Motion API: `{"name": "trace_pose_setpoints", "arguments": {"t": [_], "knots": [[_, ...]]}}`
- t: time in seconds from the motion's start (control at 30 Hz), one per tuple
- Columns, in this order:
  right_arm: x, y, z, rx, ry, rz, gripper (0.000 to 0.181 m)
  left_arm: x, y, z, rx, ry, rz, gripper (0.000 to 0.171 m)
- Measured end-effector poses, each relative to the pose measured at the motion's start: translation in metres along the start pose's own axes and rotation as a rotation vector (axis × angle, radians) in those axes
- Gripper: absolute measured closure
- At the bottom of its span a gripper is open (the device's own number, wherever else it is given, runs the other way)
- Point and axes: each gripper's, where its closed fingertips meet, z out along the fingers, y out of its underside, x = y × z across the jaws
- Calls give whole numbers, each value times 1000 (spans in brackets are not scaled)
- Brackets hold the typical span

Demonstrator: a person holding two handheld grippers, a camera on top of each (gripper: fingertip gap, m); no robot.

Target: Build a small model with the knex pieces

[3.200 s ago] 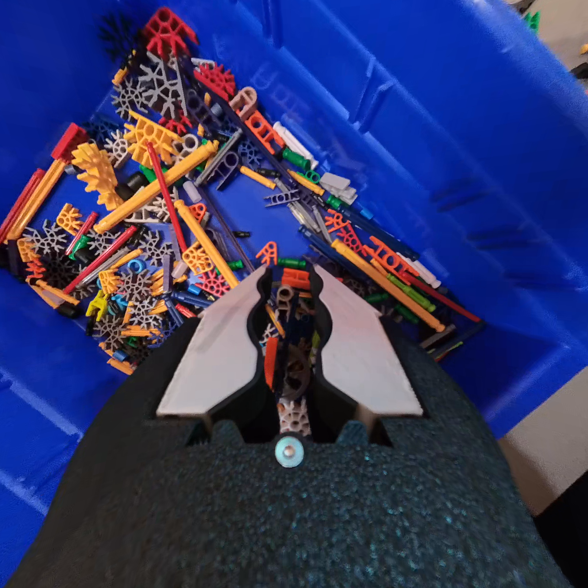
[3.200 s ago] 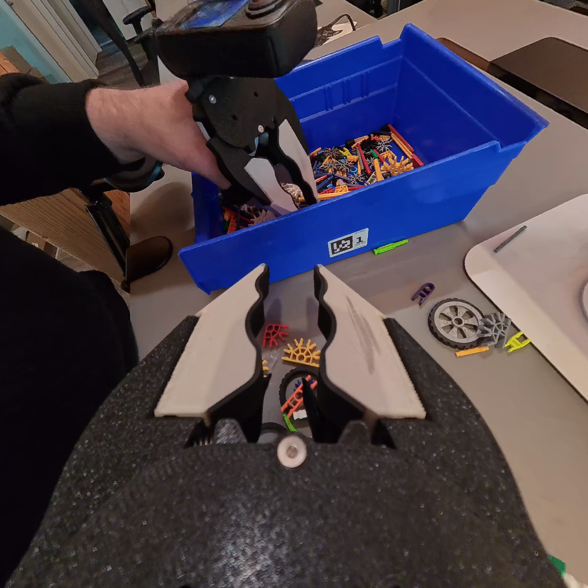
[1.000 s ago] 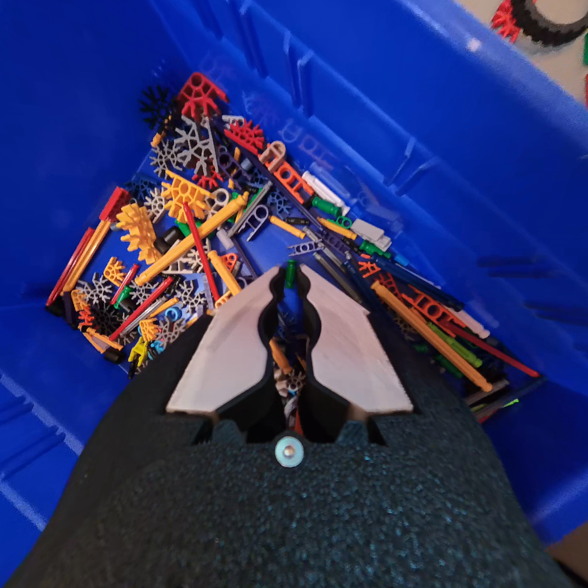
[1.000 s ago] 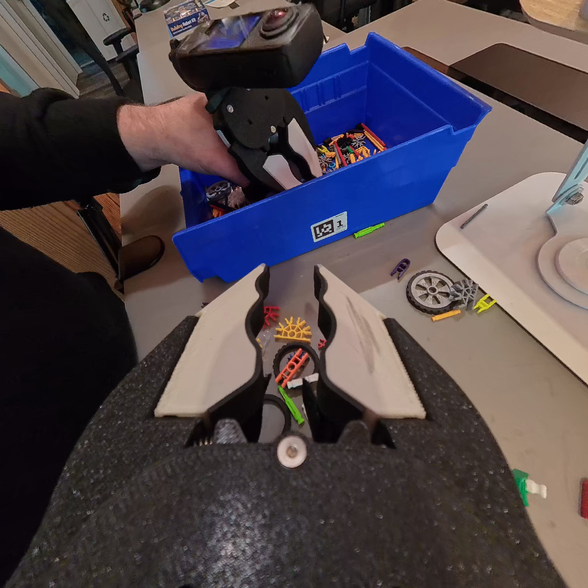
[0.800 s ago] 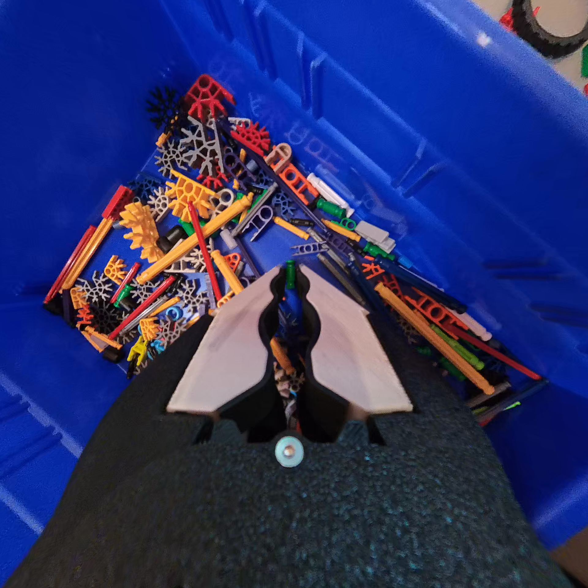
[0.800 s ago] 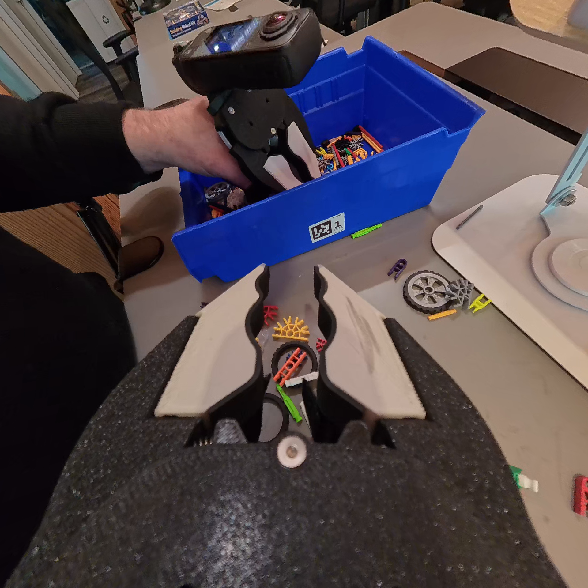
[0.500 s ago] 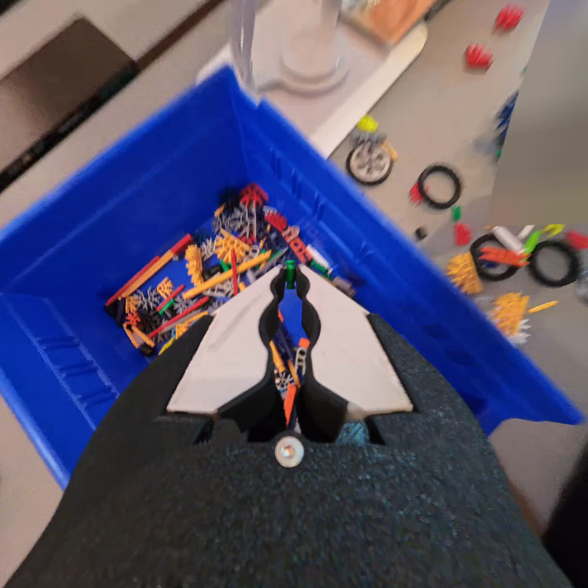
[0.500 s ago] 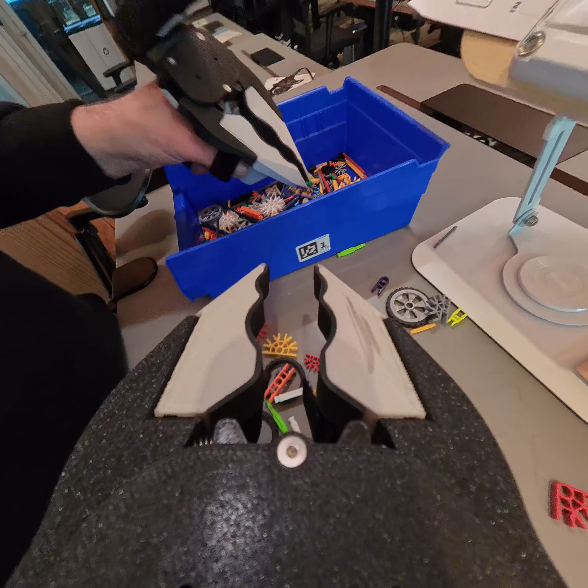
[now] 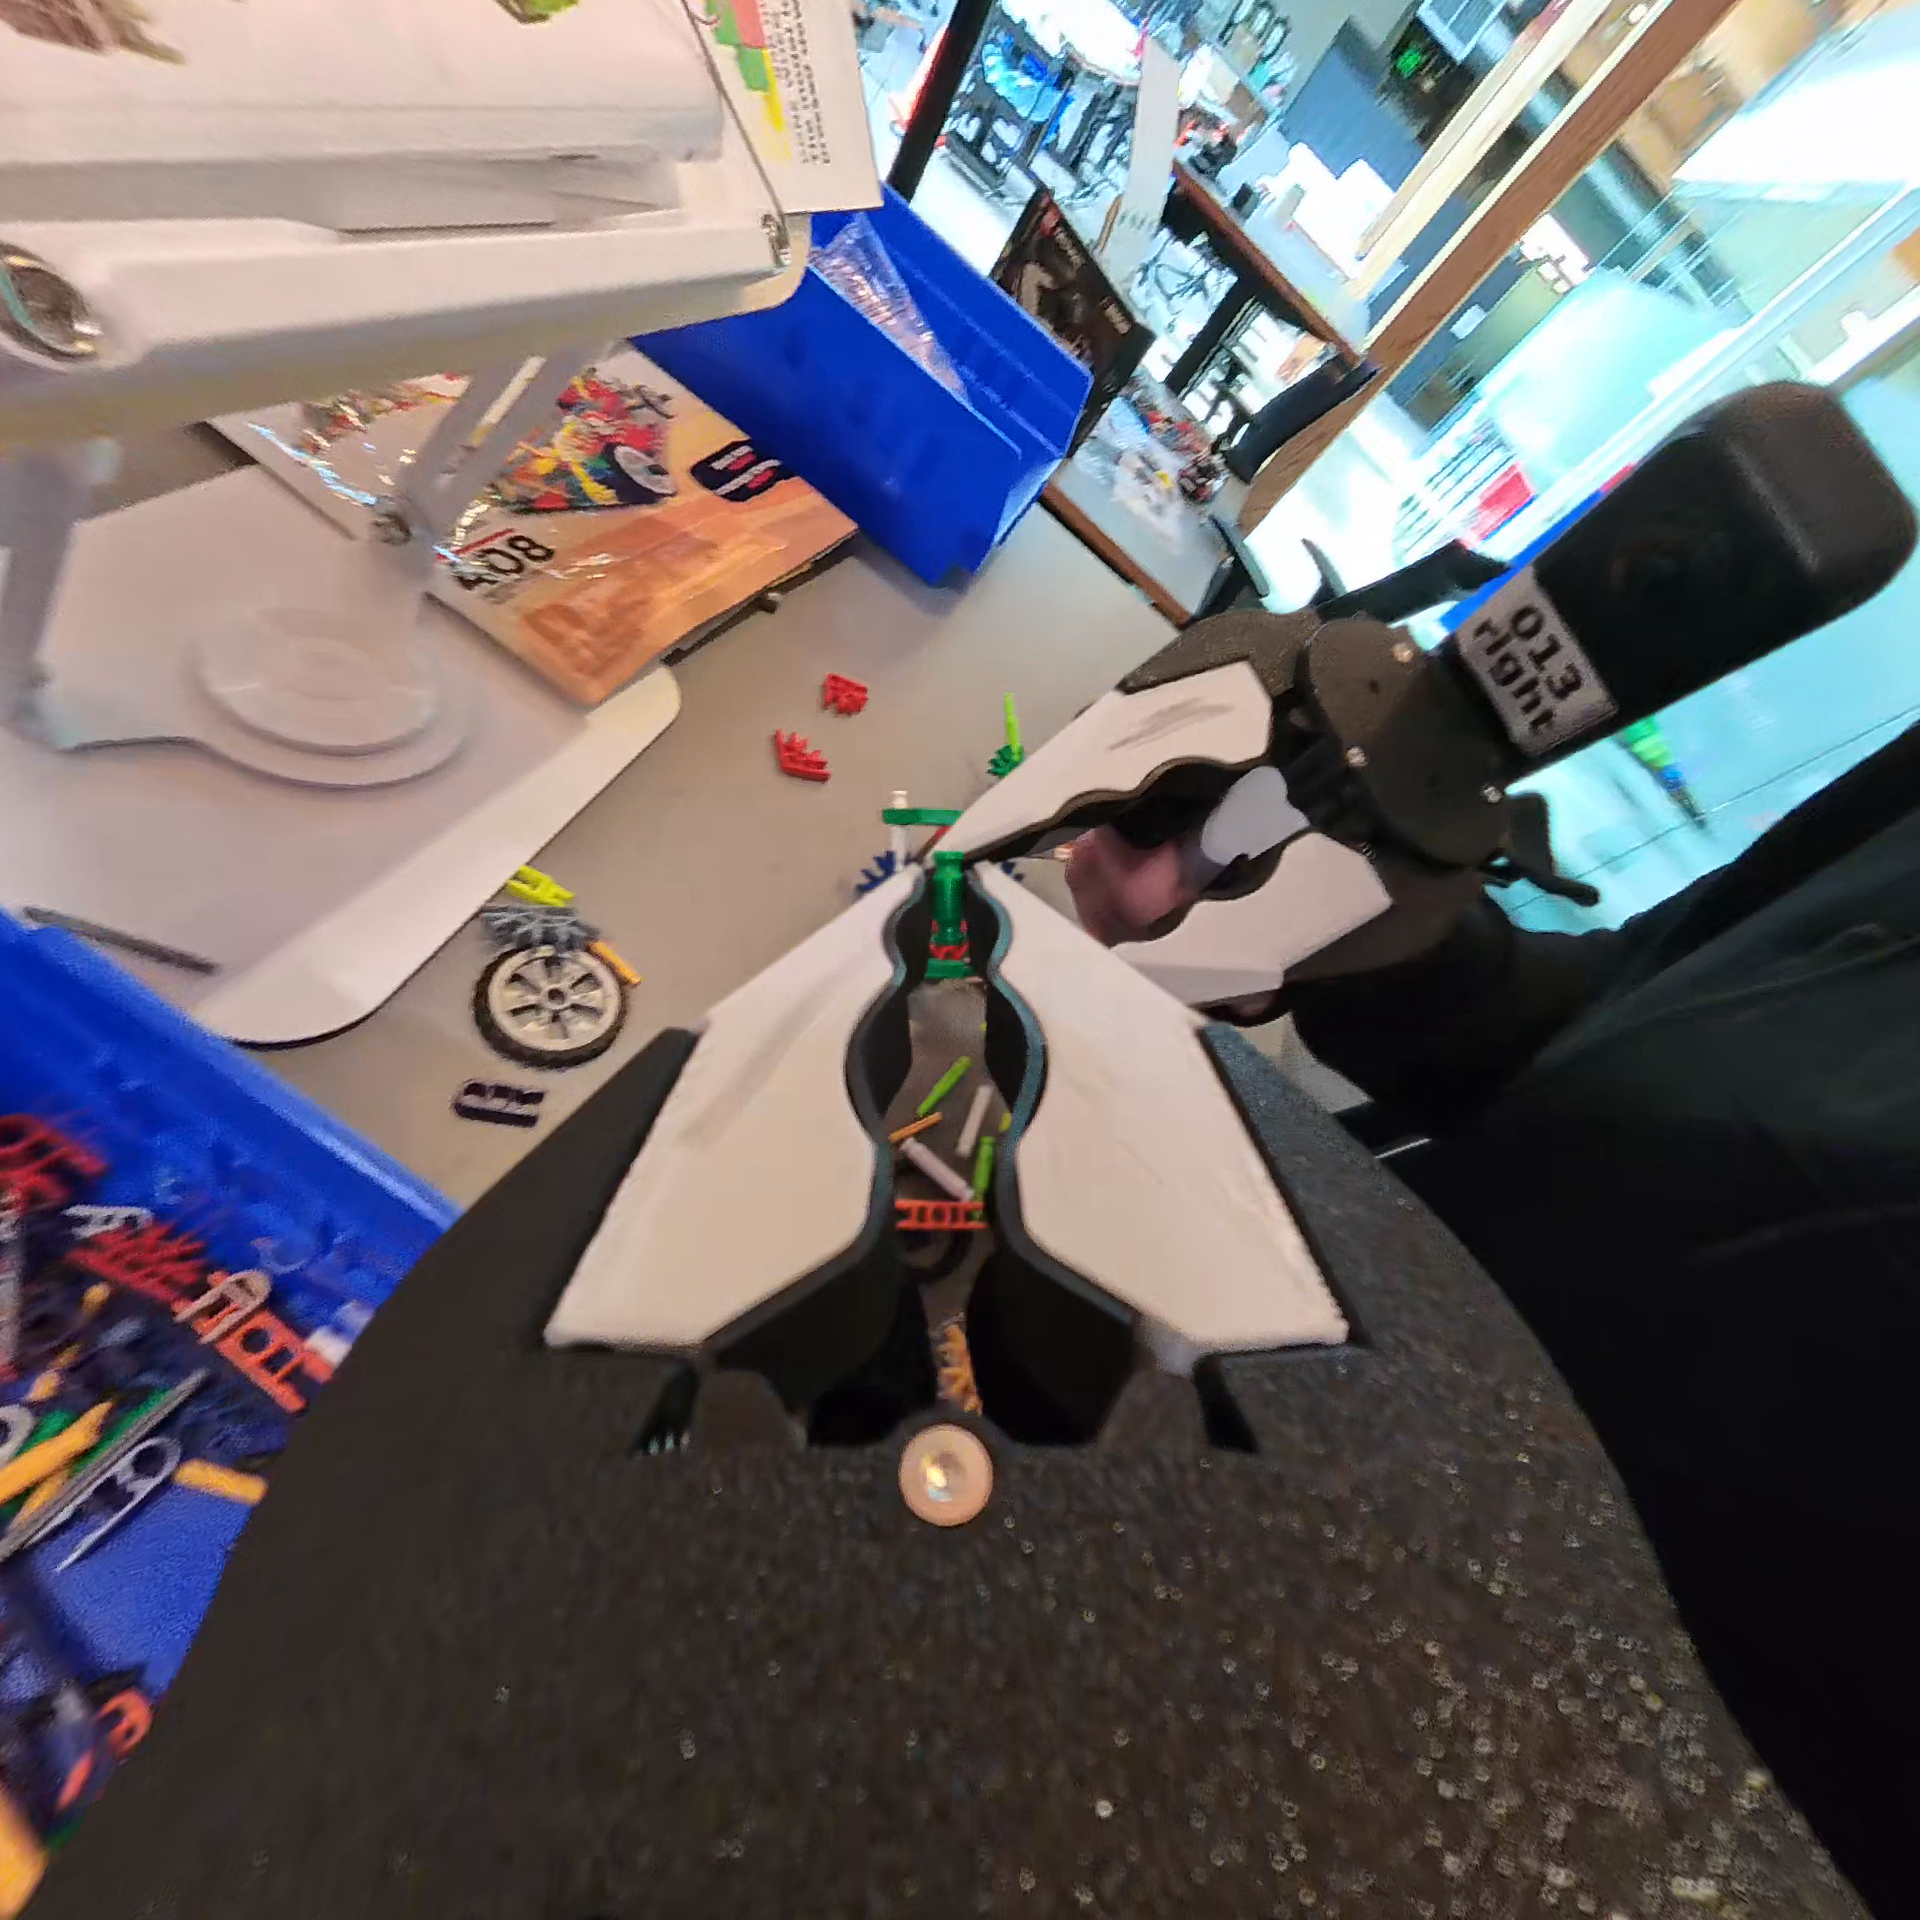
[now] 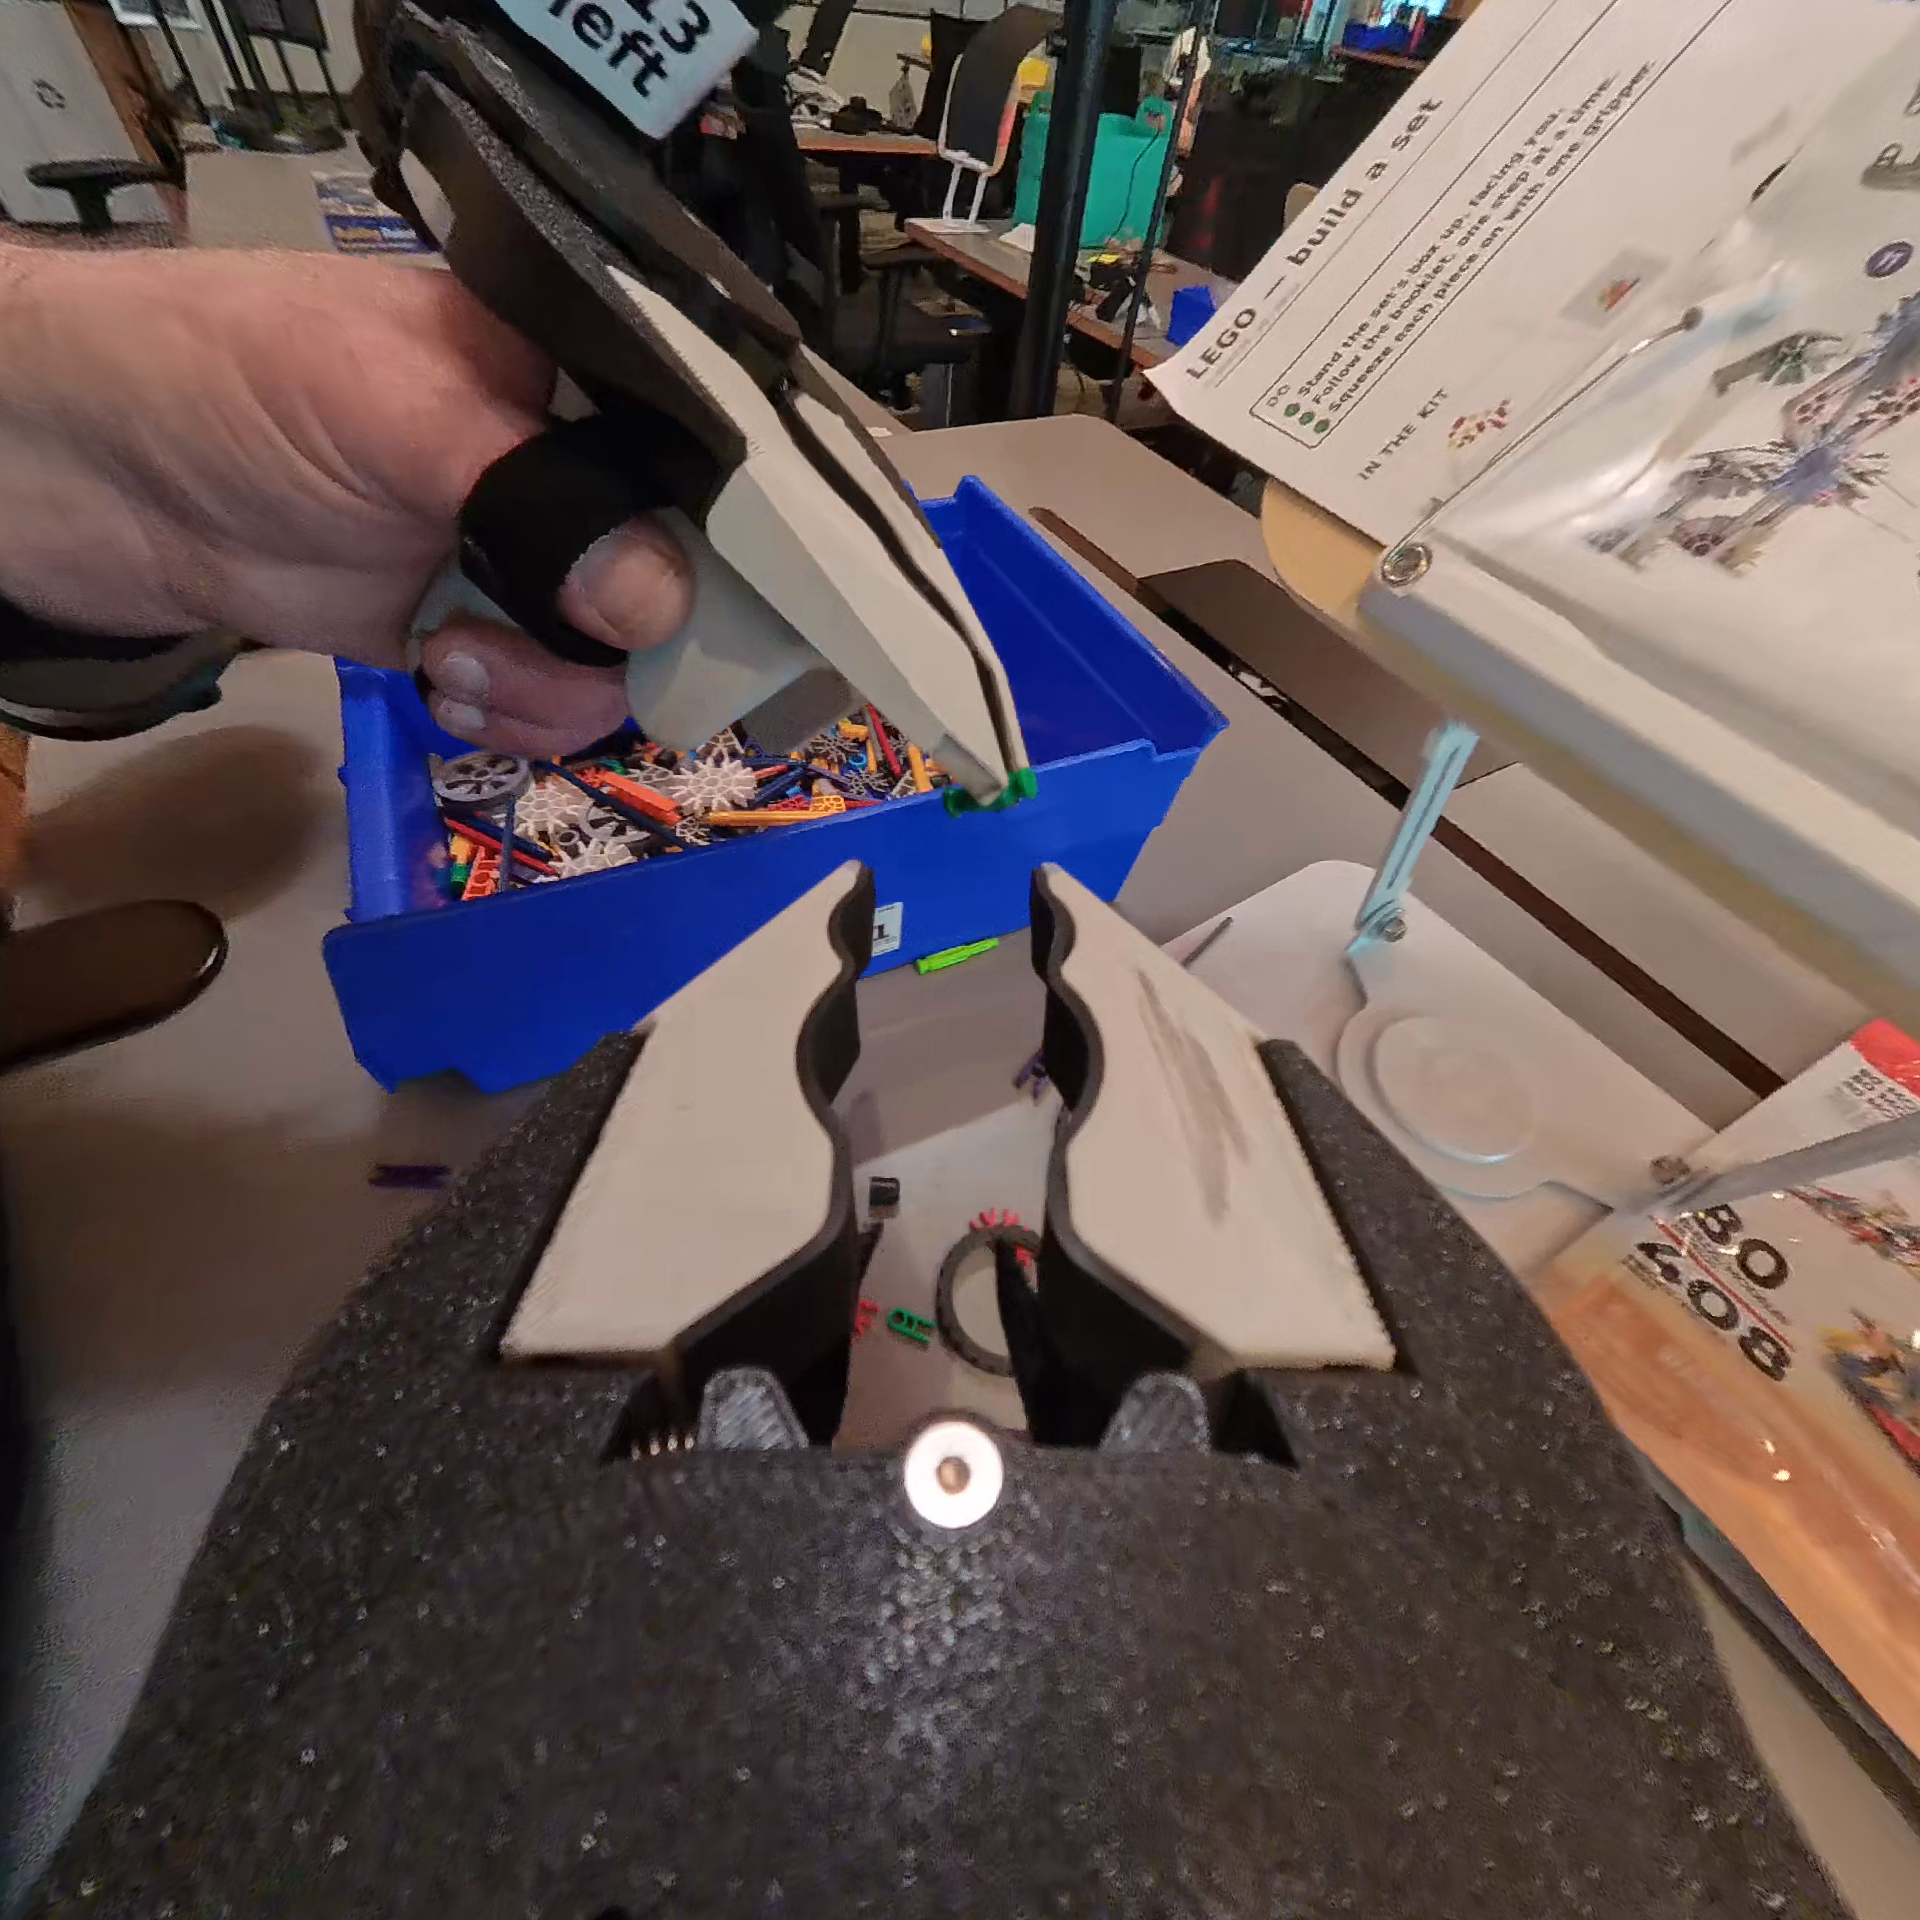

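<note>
My left gripper [image 9: 948,881] is shut on a small green rod [image 9: 948,902], pinched at its fingertips and held in the air above the table. In the right wrist view the left gripper [image 10: 987,781] hangs in front of the blue bin [image 10: 727,971] with the green rod [image 10: 992,795] at its tip. My right gripper [image 10: 951,883] is open and empty, just below and in front of the rod. In the left wrist view the right gripper's fingers [image 9: 1153,732] spread apart, with the upper tip almost at the rod.
The blue bin [image 9: 156,1081] holds many loose building pieces. A white stand base [image 10: 1455,1081] carries an instruction sheet [image 10: 1558,260]. A booklet [image 10: 1766,1351], a grey wheel [image 9: 551,1000], a black tyre ring [image 10: 971,1304] and small pieces lie on the grey table. A second blue bin [image 9: 914,395] stands behind. Both grippers' tips are close together, under 4 cm apart.
The left gripper closed on the green rod inside the bin, lifted it out and swung it toward the right gripper. The right gripper rose and tilted up, staying open.
</note>
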Motion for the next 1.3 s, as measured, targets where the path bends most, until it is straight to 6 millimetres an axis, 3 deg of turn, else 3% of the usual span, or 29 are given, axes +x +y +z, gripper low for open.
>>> {"name": "trace_pose_setpoints", "arguments": {"t": [0.43,0.73,1.3], "knots": [[-2,11,-10,-19,37,-97,168,20,-1,25,12,137,-103,168],[15,4,-15,15,96,-51,161,19,-3,24,45,157,-146,168],[16,0,-10,27,109,-96,163,25,-2,25,70,219,-219,168]]}}
